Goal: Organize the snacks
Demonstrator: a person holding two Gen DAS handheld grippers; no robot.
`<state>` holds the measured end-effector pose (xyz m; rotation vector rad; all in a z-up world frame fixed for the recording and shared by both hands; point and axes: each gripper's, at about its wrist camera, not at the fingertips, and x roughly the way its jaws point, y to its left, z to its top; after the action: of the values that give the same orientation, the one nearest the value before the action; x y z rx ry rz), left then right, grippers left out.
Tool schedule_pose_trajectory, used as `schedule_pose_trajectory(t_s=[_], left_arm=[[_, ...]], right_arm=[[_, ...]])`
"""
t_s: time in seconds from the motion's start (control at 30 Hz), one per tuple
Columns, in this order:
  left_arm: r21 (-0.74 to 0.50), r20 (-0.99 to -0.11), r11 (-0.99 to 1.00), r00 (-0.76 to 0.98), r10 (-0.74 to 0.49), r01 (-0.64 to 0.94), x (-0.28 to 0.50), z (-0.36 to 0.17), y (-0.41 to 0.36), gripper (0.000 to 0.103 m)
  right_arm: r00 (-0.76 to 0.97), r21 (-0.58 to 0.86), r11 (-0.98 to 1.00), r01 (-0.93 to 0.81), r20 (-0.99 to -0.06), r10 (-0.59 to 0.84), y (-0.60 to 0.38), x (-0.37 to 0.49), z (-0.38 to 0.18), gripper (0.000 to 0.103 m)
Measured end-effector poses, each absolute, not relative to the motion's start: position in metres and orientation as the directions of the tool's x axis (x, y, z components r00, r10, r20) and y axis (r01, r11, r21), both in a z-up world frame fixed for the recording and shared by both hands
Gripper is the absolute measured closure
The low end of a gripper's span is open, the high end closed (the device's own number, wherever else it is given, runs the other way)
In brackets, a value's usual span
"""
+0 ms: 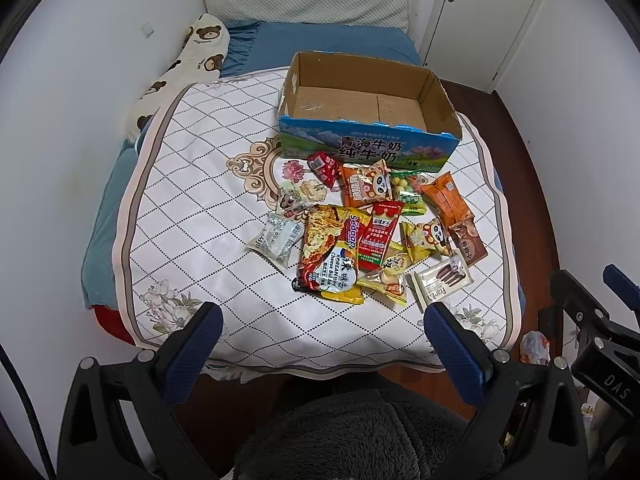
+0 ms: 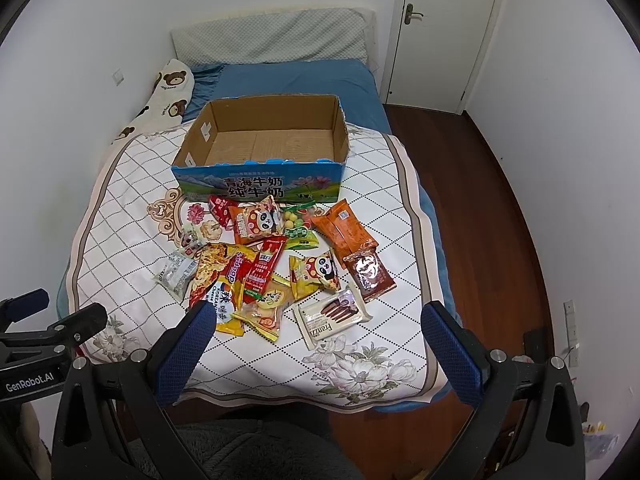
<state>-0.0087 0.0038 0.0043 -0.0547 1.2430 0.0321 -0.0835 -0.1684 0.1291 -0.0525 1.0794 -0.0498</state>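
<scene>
Nothing is judged done yet: the cardboard box [image 2: 256, 148] is seen empty, the snacks [image 2: 280, 264] are left piled before it toward the bed's [image 2: 120, 200] foot edge, and the left hand-held gripper [image 1: 320, 320] and right hand-held gripper [image 2: 316, 320] are held wide open, gripping nothing.

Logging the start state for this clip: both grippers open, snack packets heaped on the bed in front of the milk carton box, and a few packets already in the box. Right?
One thing is off: the box is empty, its bare cardboard floor clear in the right wrist view. The rest stands: the snack packets lie heaped on the bed in front of it, and the left gripper and right gripper both have jaws open.
</scene>
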Motion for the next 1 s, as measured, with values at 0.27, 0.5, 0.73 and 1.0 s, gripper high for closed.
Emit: schedule_pose_trajectory(t_s=[0.27,0.5,0.73,1.0], left_arm=[[-0.025,-0.946,0.998,0.323,-0.006,-0.054,-0.009,0.005,0.004,0.0],[-0.025,-0.946,0.998,0.325,-0.007,-0.053,-0.011,0.005,0.006,0.0],[-0.026,-0.943,0.998,0.334,-0.009,-0.049,-0.013,0.01,0.008,0.0],[-0.031,-0.943,0.998,0.331,-0.013,-0.049,-0.011,0.008,0.008,0.0]], right_arm=[[0.472,-0.066,0.998,0.016,-0.879,-0.066,-0.167,-0.086,0.13,0.0],[0.475,-0.067,0.998,0.018,-0.878,-0.067,-0.166,-0.088,0.13,0.0],[0.474,-0.063,0.998,0.014,-0.878,-0.062,-0.164,-0.089,0.13,0.0],[0.472,-0.057,0.998,0.013,-0.88,-0.056,-0.158,-0.092,0.131,0.0]])
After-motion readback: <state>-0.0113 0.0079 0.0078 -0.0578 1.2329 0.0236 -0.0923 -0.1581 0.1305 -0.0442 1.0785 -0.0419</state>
